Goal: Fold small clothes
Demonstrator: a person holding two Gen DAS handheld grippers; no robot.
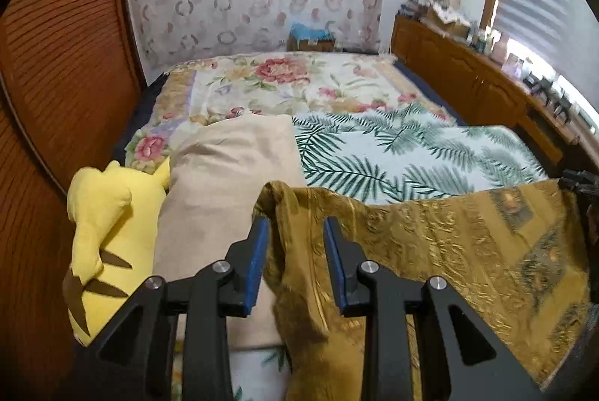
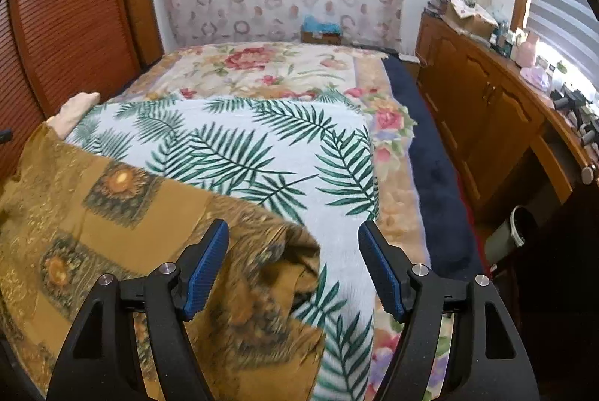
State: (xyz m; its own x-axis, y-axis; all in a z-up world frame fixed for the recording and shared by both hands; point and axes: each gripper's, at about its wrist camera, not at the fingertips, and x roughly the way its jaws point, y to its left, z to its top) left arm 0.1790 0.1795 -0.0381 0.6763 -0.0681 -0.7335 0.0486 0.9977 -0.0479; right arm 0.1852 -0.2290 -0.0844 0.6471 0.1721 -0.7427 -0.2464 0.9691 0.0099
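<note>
The gold patterned cloth [image 1: 468, 244] drapes across the lower frame over the palm-leaf blanket [image 1: 404, 154]. The left gripper [image 1: 295, 225], angled downward, clenches its bunched corner. The right gripper [image 2: 294, 232], also tilted down, stands released, jaws wide over the cloth's other corner; no writing is legible.

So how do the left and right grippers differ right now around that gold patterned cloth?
The left gripper has its jaws narrow, with a bunched fold of the gold patterned cloth running between them; the right gripper stands wide, its blue pads clear of the cloth's corner. Left looks to be holding; right is not gripping. Both have black frames and blue pads.
</note>
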